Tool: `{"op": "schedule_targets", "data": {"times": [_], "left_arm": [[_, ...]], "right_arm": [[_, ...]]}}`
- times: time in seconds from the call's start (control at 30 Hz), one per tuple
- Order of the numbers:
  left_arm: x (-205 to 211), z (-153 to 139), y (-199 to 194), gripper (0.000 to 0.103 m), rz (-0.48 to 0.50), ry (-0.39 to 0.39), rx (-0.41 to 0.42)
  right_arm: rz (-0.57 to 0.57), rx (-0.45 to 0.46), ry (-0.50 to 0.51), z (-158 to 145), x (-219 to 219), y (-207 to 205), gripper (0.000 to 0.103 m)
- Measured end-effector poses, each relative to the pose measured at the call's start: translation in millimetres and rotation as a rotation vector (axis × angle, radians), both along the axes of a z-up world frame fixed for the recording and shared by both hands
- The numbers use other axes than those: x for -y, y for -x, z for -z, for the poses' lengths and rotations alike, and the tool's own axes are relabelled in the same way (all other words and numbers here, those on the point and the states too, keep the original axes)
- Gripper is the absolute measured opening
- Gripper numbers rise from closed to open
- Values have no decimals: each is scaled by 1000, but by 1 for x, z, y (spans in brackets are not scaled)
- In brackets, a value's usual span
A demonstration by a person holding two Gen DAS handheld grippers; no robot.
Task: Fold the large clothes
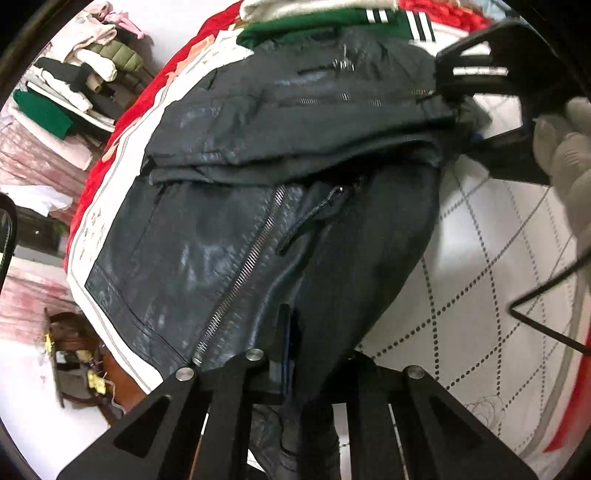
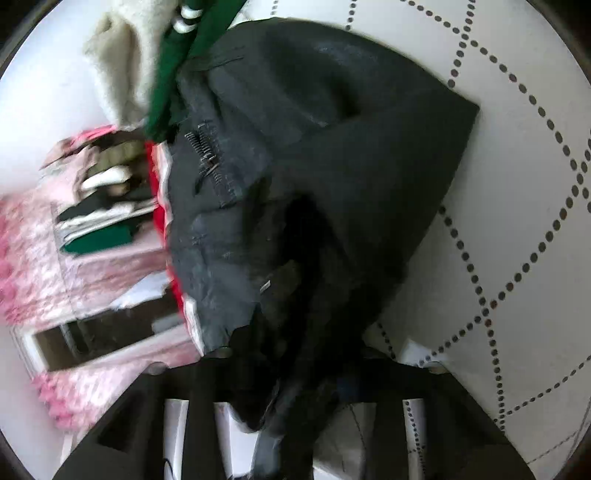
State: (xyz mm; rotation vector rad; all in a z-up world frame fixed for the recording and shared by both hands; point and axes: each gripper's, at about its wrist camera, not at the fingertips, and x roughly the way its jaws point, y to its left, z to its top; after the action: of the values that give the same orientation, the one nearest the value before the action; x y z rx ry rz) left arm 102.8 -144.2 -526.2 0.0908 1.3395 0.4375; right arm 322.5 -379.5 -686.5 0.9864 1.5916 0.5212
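A dark leather jacket (image 1: 229,236) with a silver zipper lies partly folded on a white quilted bed cover (image 1: 491,280). My left gripper (image 1: 295,354) is shut on the jacket's near edge, with fabric bunched between its fingers. My right gripper (image 1: 458,107) shows in the left wrist view at the upper right, shut on the jacket's far corner, held by a gloved hand (image 1: 569,147). In the right wrist view the jacket (image 2: 314,166) fills the middle, and my right gripper (image 2: 295,373) is shut on a dark fold of it; the fingertips are hidden by fabric.
A green garment with white stripes (image 1: 325,26) and a cream one (image 2: 122,62) lie on the bed beyond the jacket. A red blanket edge (image 1: 122,122) borders the bed. A pile of folded clothes (image 1: 74,81) stands at the left. A black cable (image 1: 546,295) hangs at the right.
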Motion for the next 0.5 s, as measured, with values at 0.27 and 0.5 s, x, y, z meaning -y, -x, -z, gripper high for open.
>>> {"op": "schedule_targets", "data": {"times": [0.27,0.5], "left_arm": [[-58,-56,7,5,-16,168,77],[-158,-92,8,6,-106,332,109]], "right_arm": [[-74,184,195,-124,-32,-2,18],[-247,334,374,-219,-156,-23,18]]}}
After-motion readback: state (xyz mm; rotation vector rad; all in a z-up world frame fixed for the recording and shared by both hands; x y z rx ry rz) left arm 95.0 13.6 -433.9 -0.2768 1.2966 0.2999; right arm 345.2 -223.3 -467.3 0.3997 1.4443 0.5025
